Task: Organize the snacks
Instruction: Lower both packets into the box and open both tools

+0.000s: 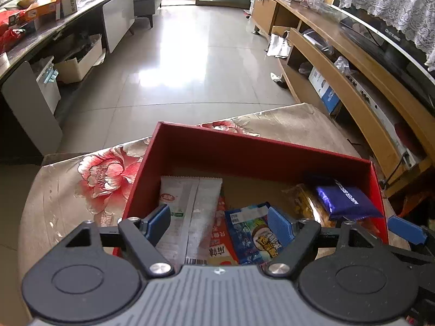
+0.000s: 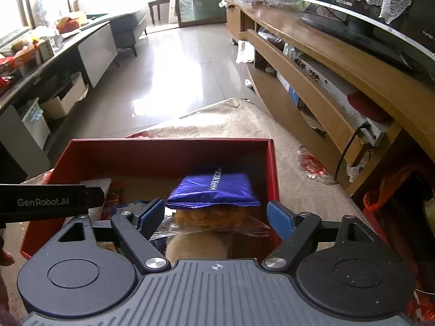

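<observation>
A red box stands on a table with a floral cloth. In it lie a long white packet, a red packet, a blue-green packet, a clear bag of yellow snacks and a dark blue wafer packet. My left gripper is open above the white and blue-green packets, holding nothing. In the right wrist view the red box shows the blue wafer packet lying on the yellow snack bag. My right gripper is open just above them, holding nothing.
A wooden TV stand with a television runs along the right. A dark cluttered counter with boxes under it runs along the left. A shiny tiled floor lies beyond the table. The left gripper's body shows at left in the right wrist view.
</observation>
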Demonstrator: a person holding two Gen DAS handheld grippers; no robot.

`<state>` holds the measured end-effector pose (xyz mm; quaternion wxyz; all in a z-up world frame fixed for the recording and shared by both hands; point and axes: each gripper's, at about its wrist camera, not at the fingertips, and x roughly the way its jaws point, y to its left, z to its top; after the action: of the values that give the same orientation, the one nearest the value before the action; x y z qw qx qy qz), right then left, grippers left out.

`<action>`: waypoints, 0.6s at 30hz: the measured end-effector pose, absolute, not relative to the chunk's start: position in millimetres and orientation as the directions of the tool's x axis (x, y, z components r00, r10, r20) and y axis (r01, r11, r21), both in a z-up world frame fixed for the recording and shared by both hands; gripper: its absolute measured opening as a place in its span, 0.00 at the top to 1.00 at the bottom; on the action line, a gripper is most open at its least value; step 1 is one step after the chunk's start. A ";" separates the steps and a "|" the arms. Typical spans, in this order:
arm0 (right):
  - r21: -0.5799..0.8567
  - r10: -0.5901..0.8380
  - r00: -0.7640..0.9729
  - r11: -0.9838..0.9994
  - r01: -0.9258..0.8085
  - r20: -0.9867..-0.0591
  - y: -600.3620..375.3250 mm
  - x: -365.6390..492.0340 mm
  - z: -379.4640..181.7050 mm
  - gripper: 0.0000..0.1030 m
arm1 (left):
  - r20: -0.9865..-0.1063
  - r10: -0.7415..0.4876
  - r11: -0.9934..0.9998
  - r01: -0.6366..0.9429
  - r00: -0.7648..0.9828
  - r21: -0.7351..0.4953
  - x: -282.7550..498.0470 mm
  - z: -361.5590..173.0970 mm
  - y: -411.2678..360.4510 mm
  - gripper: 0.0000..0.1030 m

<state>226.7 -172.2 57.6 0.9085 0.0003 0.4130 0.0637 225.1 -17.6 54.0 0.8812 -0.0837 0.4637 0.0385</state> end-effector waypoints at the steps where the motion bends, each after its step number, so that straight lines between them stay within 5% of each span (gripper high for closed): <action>1: 0.050 0.114 0.651 0.992 -0.115 -0.750 -173.0 225.9 57.8 0.16 | -0.823 -0.012 0.984 -0.141 0.568 -0.111 223.9 54.8 -18.5 0.22; 18: 0.021 0.088 0.660 0.994 -0.109 -0.746 -189.2 201.7 60.7 0.16 | -0.809 -0.019 0.992 -0.087 0.587 -0.087 188.2 63.7 -33.3 0.22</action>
<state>201.7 -189.2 60.7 0.9109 -0.0128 0.4089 0.0541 188.2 -33.3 63.7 0.8889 -0.0584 0.4540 0.0190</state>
